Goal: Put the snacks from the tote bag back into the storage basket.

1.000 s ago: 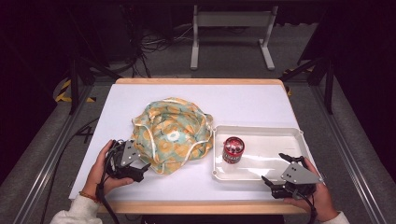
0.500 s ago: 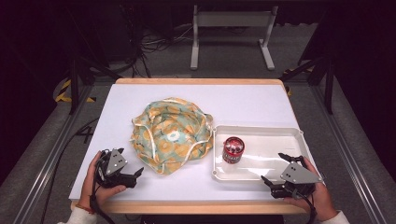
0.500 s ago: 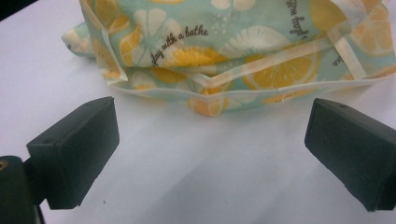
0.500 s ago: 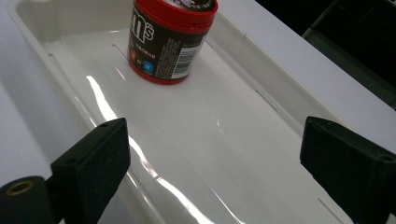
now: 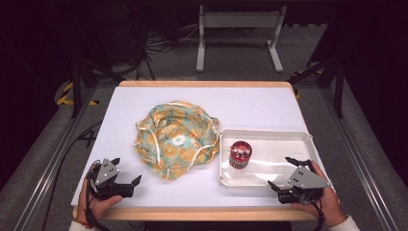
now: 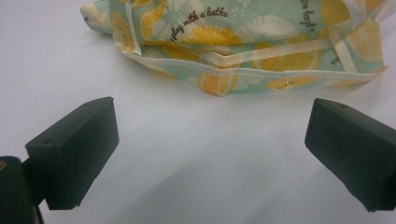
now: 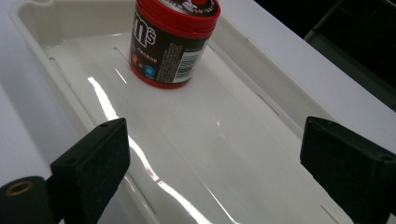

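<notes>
A crumpled cloth bag [image 5: 175, 137] printed with orange slices lies mid-table; its hem [image 6: 243, 37] fills the top of the left gripper view. My left gripper [image 5: 127, 169] rests near the front left edge, open, a short way from the cloth, and nothing sits between its jaws [image 6: 210, 154]. A red-lidded brown candy tub [image 5: 240, 154] stands upright at the left end of the white tray [image 5: 269, 178]. My right gripper [image 5: 279, 171] is open at the tray's front right corner. It points along the tray floor [image 7: 224, 140] towards the tub [image 7: 173, 37].
The white table top [image 5: 250, 106] has bare room behind the cloth and tray. Its wooden front edge [image 5: 202, 214] runs just under both hands. Dark floor, cables and a metal stand lie beyond the far edge.
My left gripper has pulled back from the cloth's front left edge toward the table's front left corner. The right gripper, tray and tub have stayed put.
</notes>
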`<state>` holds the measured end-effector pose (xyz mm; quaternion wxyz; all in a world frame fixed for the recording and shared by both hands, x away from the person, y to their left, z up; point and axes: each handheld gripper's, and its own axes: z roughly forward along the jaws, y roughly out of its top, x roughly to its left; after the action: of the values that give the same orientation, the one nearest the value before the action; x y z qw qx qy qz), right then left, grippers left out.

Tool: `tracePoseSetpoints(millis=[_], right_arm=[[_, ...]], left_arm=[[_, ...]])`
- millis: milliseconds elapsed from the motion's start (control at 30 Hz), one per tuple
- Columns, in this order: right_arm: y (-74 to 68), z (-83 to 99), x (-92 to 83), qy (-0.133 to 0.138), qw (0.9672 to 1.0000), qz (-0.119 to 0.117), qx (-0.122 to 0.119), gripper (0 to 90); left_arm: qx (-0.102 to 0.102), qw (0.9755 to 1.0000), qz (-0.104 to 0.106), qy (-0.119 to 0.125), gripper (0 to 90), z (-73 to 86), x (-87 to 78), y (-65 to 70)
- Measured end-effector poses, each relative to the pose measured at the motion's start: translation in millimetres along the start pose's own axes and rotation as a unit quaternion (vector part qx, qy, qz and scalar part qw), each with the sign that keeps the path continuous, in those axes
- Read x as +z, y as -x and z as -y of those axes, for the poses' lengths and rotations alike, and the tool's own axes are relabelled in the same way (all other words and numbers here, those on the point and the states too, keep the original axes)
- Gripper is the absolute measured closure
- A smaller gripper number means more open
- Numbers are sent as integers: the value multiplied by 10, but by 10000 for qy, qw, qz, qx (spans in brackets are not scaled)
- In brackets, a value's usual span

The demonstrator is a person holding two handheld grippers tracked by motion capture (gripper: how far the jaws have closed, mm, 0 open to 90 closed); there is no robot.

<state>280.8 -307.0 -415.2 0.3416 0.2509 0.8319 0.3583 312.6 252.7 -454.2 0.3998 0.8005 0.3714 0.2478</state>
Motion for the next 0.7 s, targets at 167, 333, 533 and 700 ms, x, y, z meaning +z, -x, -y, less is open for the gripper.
tracePoseSetpoints(millis=[167, 333, 533, 700], right_arm=[[4, 0, -1, 19, 10000, 15, 15, 88], [6, 1, -11, 34, 10000, 27, 16, 88], [14, -2, -12, 35, 10000, 41, 28, 88], [11, -7, -3, 36, 10000, 24, 31, 88]], left_arm=[[2, 10000, -1, 6, 34, -6, -1, 14], [18, 10000, -1, 18, 34, -14, 0, 23], [101, 9999, 36, -19, 34, -20, 8, 51], [70, 10000, 33, 9, 35, -24, 0, 57]])
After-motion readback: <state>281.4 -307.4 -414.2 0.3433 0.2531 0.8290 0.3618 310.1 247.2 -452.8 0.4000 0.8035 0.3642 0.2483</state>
